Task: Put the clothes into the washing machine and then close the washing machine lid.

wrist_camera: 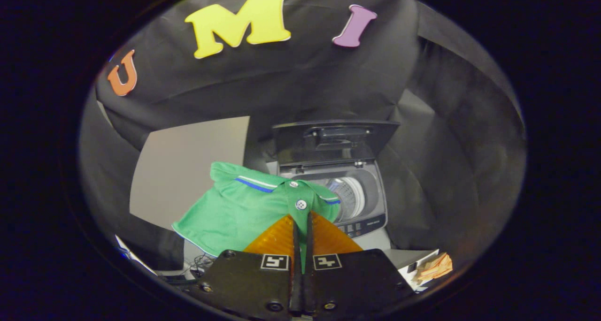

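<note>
Gripper view
Gripper (303,220): orange fingers pressed together, pinching the green shirt (244,208) near its buttons.
Shirt: held up off the surface, spread wide, collar toward the washing machine (347,203), body trailing left and down; long axis runs from the collar down-left.
Washing machine: just beyond the fingers, behind the shirt's collar.
Lid (335,140): raised, standing upright at the back.
Drum (350,196): visible through the open top.

We see our gripper (303,220) with its two orange fingers (277,239) pressed nearly together, pinching the green shirt (235,208) at its button placket and holding it lifted.
</note>
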